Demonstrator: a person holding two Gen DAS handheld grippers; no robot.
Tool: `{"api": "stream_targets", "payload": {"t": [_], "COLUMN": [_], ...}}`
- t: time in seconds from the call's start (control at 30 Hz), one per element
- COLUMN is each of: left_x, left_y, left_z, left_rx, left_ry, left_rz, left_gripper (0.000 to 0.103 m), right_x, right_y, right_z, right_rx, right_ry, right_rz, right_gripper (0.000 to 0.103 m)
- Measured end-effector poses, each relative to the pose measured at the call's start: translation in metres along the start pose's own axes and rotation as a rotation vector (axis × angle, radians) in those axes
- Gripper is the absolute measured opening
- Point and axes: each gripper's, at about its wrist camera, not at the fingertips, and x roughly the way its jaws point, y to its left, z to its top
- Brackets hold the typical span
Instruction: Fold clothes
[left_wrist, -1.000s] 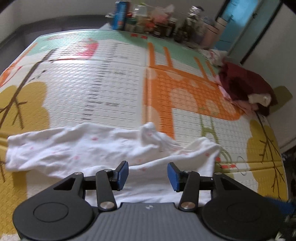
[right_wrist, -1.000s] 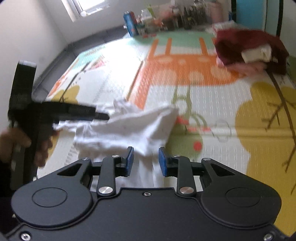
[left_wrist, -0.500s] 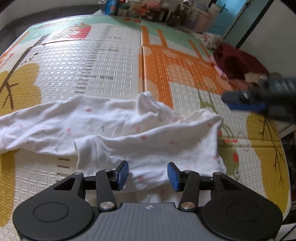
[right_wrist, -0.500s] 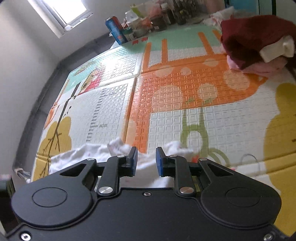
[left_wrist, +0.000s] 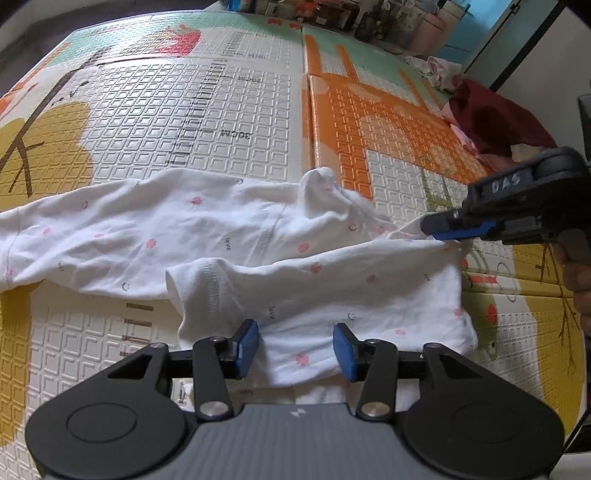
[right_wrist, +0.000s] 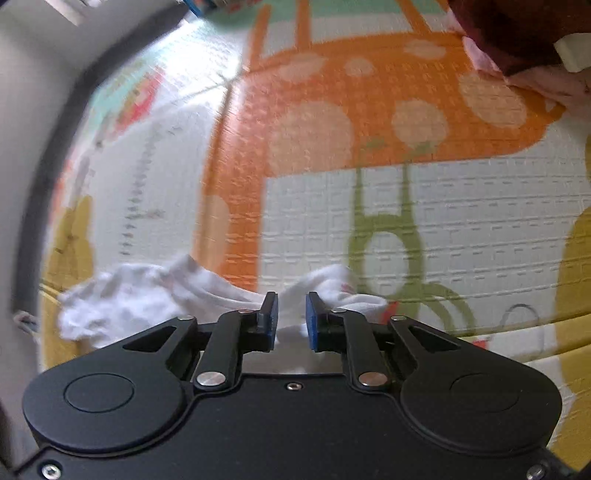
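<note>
Left wrist: right tool closing at white garment.

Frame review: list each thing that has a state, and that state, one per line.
White garment: spread on the play mat, crumpled, partly doubled over, not yet folded.
Left claw: open above the garment's near edge, jaws just closing a little.
Right claw: narrow gap, jaws just closing, cloth between them.
Dark red clothes pile: heaped, unfolded.
</note>
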Motion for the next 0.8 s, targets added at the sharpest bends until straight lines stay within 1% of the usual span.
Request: {"api": "stream_targets", "payload": {"t": [0.03, 0.13, 0.23, 0.33, 0.53, 0.67, 0.7, 0.73, 0.8], "left_x": [0.001, 0.002, 0.003, 0.003, 0.004, 0.002, 0.001, -0.001, -0.005], "left_y": [0.000, 0.003, 0.007, 0.009, 0.009, 0.011, 0.012, 0.013, 0.016], "left_z": [0.000, 0.003, 0.005, 0.006, 0.007, 0.008, 0.008, 0.008, 0.010], "left_rx": [0.002, -0.015, -0.029, -0.031, -0.022, -0.033, -0.039, -0.044, -0.058], "left_ry": [0.003, 0.015, 0.026, 0.029, 0.032, 0.035, 0.033, 0.030, 0.018], "left_rz": [0.010, 0.017, 0.016, 0.017, 0.013, 0.003, -0.004, -0.011, -0.015], "left_gripper": [0.039, 0.034, 0.029, 0.027, 0.027, 0.027, 0.027, 0.028, 0.029], "right_x": [0.003, 0.008, 0.008, 0.009, 0.010, -0.001, -0.007, -0.013, -0.026], "right_y": [-0.002, -0.008, -0.012, -0.015, -0.017, -0.013, -0.010, -0.007, 0.000], "right_z": [0.000, 0.001, 0.003, 0.007, 0.016, 0.019, 0.019, 0.020, 0.020], "right_rx": [-0.003, -0.006, -0.010, -0.012, -0.004, 0.010, 0.004, -0.002, -0.020], "right_ry": [0.013, 0.041, 0.042, 0.040, 0.027, -0.046, -0.082, -0.108, -0.137], "right_rz": [-0.018, -0.034, -0.047, -0.056, -0.060, -0.057, -0.066, -0.068, -0.053], "right_gripper": [0.010, 0.002, 0.001, 0.000, 0.000, 0.000, 0.002, 0.002, 0.002]}}
